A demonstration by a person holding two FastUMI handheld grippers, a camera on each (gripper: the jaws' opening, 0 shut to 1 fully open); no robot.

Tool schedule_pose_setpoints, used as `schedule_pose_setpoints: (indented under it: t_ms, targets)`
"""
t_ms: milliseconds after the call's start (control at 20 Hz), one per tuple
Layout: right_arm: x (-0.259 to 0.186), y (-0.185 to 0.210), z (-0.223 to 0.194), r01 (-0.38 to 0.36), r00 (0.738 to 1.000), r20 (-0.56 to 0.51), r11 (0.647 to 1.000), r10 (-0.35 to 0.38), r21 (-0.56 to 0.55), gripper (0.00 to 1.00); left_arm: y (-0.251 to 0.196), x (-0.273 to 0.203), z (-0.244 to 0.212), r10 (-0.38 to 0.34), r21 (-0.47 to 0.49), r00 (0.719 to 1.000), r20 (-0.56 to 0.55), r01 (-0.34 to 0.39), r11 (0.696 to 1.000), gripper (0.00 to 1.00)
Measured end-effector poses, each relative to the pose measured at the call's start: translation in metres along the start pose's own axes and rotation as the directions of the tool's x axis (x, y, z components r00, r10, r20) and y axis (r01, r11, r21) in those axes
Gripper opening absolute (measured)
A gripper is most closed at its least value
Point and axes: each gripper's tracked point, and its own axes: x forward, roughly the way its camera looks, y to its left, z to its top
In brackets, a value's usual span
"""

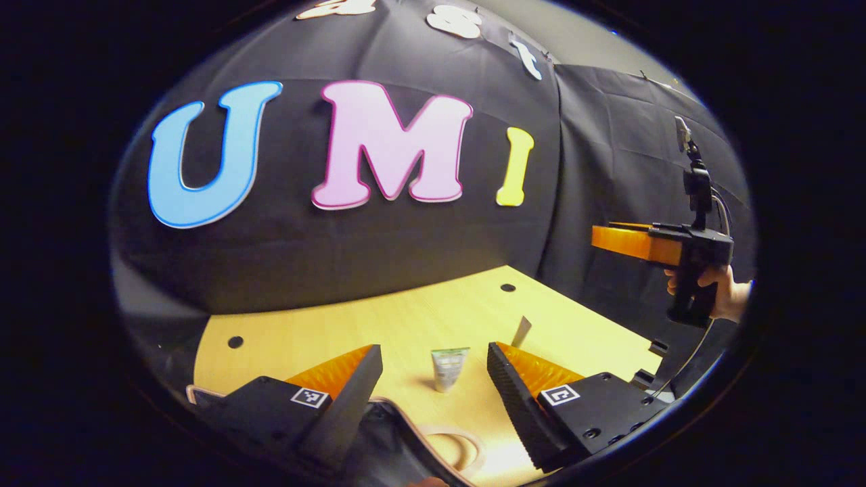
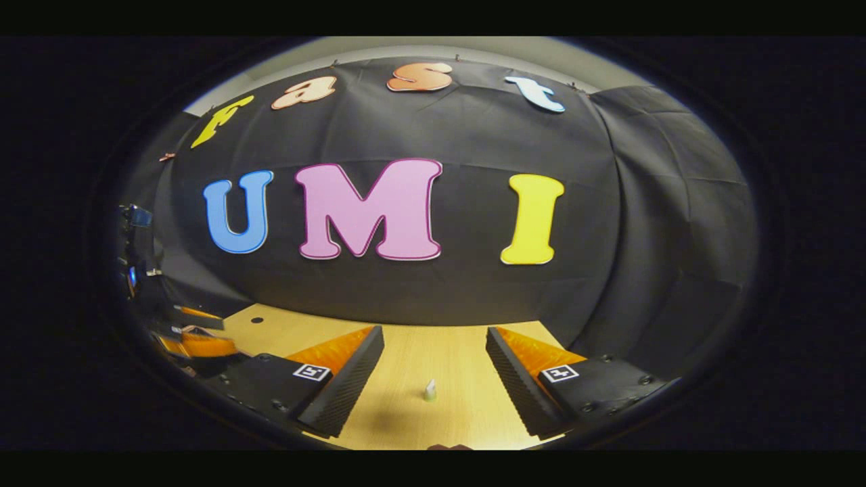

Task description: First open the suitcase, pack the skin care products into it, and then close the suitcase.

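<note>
My left gripper [image 1: 434, 352] is open, low over the wooden table [image 1: 325, 338]. A pale green skin care tube [image 1: 448, 368] stands on the table just beyond the gap between its fingers, untouched. Farther back a thin silvery packet [image 1: 521, 331] stands up. A dark suitcase [image 1: 396, 433] with pale pink trim and a loop handle [image 1: 460, 448] lies under the left gripper at the bottom edge; whether it is unzipped I cannot tell. A hand [image 1: 724, 297] holds my right gripper [image 1: 599, 238] high at the right. In the right gripper view it [image 2: 434, 331] is open, with a small pale tube top [image 2: 430, 390] below.
Black cloth walls close the table at the back and the right. The tabletop has small round holes [image 1: 235, 341] and a cut corner at the far right. The left gripper [image 2: 196, 343] appears at the left edge of the right gripper view.
</note>
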Motion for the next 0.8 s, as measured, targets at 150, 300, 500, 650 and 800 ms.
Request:
schedule_pose_setpoints:
  t_ms: [150, 300, 500, 650, 800]
  targets:
    - [0.013, -0.002, -0.020, -0.044, 0.998, -0.034, 0.999, 0.044, -0.005, 0.99, -0.025, 0.053, -0.034, -0.024, -0.052, 0.993, -0.114, 0.018, 0.998, 0.98]
    - [0.023, -0.007, -0.037, -0.081, 0.994, -0.069, 0.997, 0.081, 0.008, 0.97, -0.021, 0.101, -0.079, 0.012, -0.048, 0.975, -0.222, -0.024, 0.999, 0.98]
    - [0.034, -0.019, -0.066, -0.114, 0.986, -0.127, 0.993, 0.112, -0.013, 0.97, -0.001, 0.152, -0.116, 0.074, -0.047, 0.947, -0.313, -0.093, 0.995, 0.97]
    - [0.043, -0.023, -0.088, -0.146, 0.975, -0.173, 0.989, 0.138, -0.034, 0.96, 0.007, 0.184, -0.135, 0.090, -0.041, 0.930, -0.357, -0.112, 0.993, 0.95]
    - [0.056, -0.022, -0.113, -0.179, 0.961, -0.217, 0.984, 0.169, -0.027, 0.96, 0.012, 0.200, -0.141, 0.119, -0.018, 0.916, -0.383, -0.137, 0.990, 0.81]
